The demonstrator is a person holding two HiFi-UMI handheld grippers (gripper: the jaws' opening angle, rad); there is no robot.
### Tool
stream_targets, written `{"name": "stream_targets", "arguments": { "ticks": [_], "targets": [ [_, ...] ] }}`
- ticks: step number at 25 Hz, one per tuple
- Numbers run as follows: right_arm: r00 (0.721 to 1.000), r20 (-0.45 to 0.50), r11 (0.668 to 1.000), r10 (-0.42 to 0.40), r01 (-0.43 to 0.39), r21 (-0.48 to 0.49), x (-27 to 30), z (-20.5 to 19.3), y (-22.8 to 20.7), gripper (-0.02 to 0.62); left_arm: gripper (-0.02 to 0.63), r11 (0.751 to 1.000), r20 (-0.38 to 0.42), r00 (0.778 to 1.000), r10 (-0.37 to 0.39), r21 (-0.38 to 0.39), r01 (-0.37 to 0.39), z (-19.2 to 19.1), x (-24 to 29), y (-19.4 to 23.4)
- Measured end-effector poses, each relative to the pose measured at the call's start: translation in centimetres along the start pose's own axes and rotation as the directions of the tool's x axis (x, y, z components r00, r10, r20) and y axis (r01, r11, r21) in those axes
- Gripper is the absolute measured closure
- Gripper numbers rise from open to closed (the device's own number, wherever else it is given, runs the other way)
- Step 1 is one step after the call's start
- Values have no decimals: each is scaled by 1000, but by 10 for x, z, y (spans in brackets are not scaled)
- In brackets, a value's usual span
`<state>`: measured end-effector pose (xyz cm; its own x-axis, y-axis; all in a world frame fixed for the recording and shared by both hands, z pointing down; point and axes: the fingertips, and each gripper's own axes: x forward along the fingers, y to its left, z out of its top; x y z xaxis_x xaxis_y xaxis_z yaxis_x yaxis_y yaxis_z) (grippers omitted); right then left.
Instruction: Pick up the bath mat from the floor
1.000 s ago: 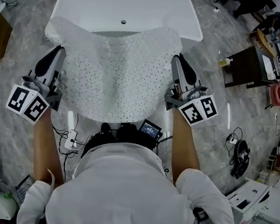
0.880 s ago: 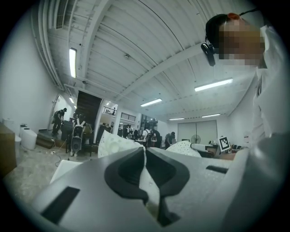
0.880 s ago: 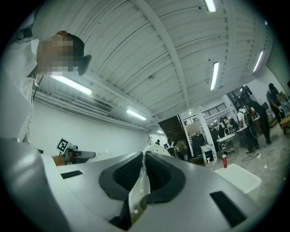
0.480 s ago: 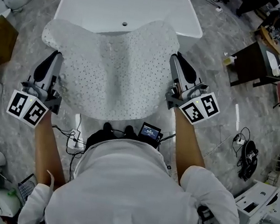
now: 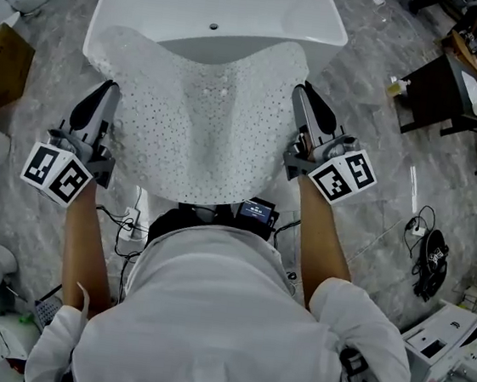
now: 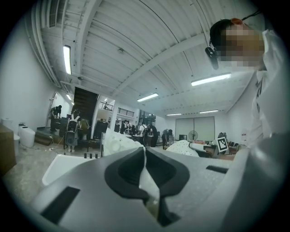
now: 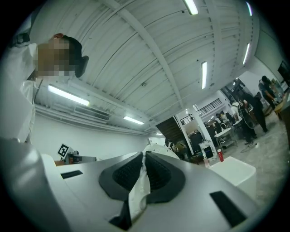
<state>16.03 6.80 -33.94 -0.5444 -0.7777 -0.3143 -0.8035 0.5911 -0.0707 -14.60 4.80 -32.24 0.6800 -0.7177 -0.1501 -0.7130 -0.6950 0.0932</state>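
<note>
Near the bathtub [image 5: 242, 6], bath mat [image 5: 203, 122] sags (side edges pinched).

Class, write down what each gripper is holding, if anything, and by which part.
Both hold the white bath mat: the left gripper is shut on its left edge, the right gripper on its right edge.

No words or numbers can be read anywhere; the small screen [image 5: 257, 211] shows print too tiny to make out.
</note>
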Motion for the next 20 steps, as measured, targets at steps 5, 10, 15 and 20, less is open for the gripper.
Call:
{"name": "stream_targets", "arguments": {
  "ticks": [5, 10, 15, 20],
  "targets": [
    [1000, 1, 1000, -7, 7, 5, 3, -1, -4, 549, 586, 1000, -16, 1000, 2, -7, -2, 0, 3, 5],
    [1000, 9, 1000, 1, -1, 16, -10, -1, -8, 549, 586, 1000, -12, 1000, 22, -14, -23, -4, -4, -5],
    [1000, 0, 999, 26, -26, -23, -19, -4, -6, 551, 585, 999, -15, 999, 37, 0, -37, -6, -5, -16],
    [1000, 9, 1000, 25, -25, -16, -19, -8, -9, 551, 586, 998, -7, 998, 56, -2, -56, -8, -8, -9]
  ]
}}
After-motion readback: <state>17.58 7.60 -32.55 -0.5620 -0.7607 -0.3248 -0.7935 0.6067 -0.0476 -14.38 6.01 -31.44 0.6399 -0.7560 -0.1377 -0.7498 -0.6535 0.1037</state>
